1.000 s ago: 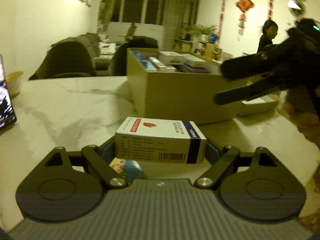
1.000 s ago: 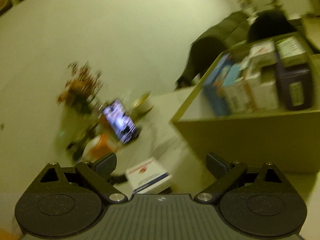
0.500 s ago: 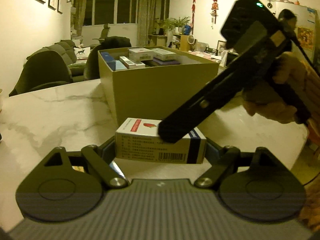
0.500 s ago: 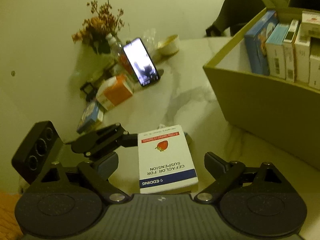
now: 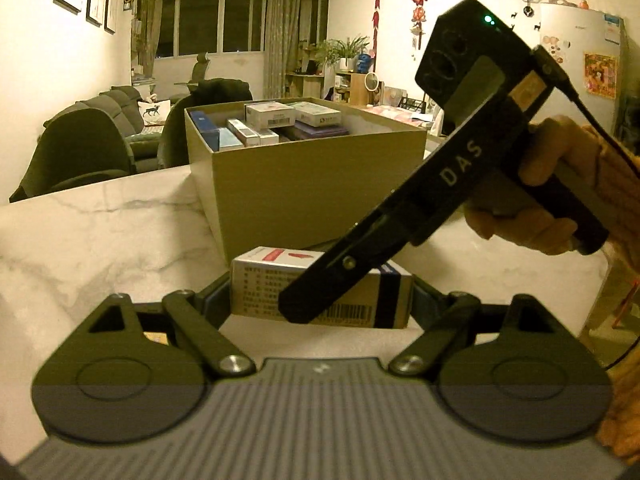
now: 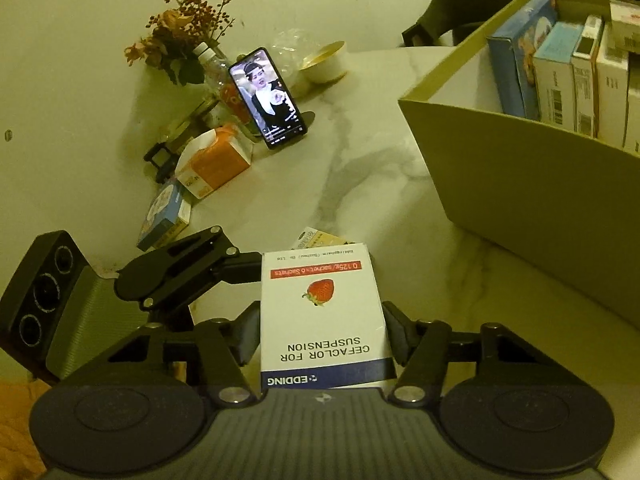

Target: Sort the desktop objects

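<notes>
A white medicine box (image 5: 256, 280) with a strawberry picture (image 6: 320, 308) hangs just above the marble table (image 5: 100, 232). My left gripper (image 5: 322, 300) is shut on its short ends. My right gripper (image 6: 322, 332) is shut on its long sides, and one of its fingers (image 5: 340, 276) lies across the barcode face. In the right wrist view the left gripper's far finger (image 6: 236, 270) touches the box's far left corner. Behind stands an open cardboard box (image 5: 312, 184), seen also as the cardboard box (image 6: 520, 184), with several medicine packs upright inside.
A lit phone (image 6: 266, 96), an orange tissue box (image 6: 216, 164), a blue carton (image 6: 164, 216), a bowl (image 6: 324, 60) and dried flowers (image 6: 180, 24) crowd the table's far left. A small yellow packet (image 6: 316, 238) lies under the held box. A hand (image 5: 532, 200) holds the right gripper.
The right gripper came down from beside the cardboard box onto the white box, and its fingers closed from wide apart onto its sides. The left gripper kept its hold throughout.
</notes>
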